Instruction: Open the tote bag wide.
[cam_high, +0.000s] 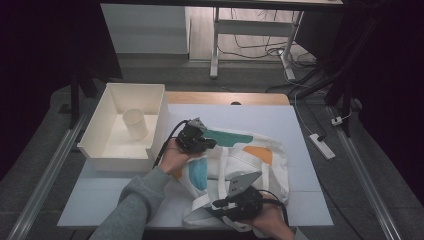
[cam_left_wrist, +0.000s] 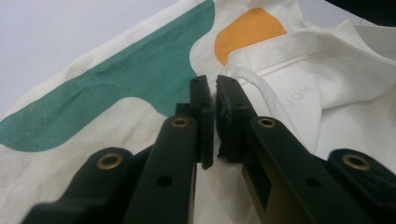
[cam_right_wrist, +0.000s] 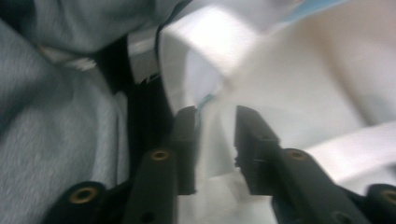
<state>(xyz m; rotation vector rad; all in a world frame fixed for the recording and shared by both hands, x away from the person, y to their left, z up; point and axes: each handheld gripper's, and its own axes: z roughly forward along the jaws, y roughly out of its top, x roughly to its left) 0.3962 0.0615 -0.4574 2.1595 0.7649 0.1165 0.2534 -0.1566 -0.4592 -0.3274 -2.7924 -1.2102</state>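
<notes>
Dark floor and a second desk frame lie beyond your white desk (cam_high: 250, 120), where the tote bag (cam_high: 260, 160) sprawls across the middle and right, touching no edge but the near one. Your left hand (cam_high: 172, 155) reaches in from the lower left, forearm angled up toward the bag's far left side; its left tool (cam_high: 210, 143) has its jaws closed to a thin slit, and the left gripper view shows the pads pinching a fold of the cream cloth beside the green patch. Your right hand (cam_high: 267, 222) sits at the near edge, its right tool (cam_high: 212, 205) pointing left over the bag's near rim, jaws narrowly parted with cloth between them, not pressed. Left of the bag stands the white bin (cam_high: 95, 135) with a cup (cam_high: 135, 122) inside, just beside your left hand. Bare desk stays free at the far right.
</notes>
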